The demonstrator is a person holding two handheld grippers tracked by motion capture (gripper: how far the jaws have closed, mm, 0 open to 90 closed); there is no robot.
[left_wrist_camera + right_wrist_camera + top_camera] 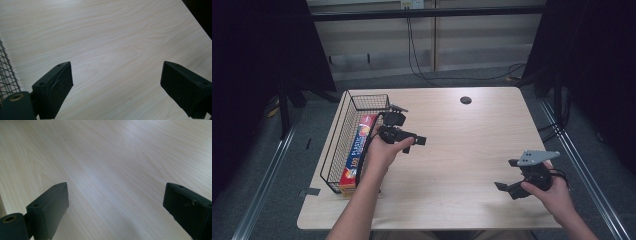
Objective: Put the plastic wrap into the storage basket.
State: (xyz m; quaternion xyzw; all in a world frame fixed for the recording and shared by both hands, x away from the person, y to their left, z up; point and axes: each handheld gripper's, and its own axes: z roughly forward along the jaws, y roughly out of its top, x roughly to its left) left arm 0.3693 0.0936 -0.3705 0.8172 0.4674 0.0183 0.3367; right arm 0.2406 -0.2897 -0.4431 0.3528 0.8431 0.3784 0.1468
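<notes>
Box [356,152] in basket [343,131], beside left hand-held gripper [409,141].

The left hand [387,145] held the left gripper [414,142] out over the table's left half, forearm reaching in from the bottom edge — its jaws stood wide apart with nothing between them. The right hand [548,189] held the right gripper [507,175] low at the near right, jaws pointing left — likewise spread wide and empty.
</notes>
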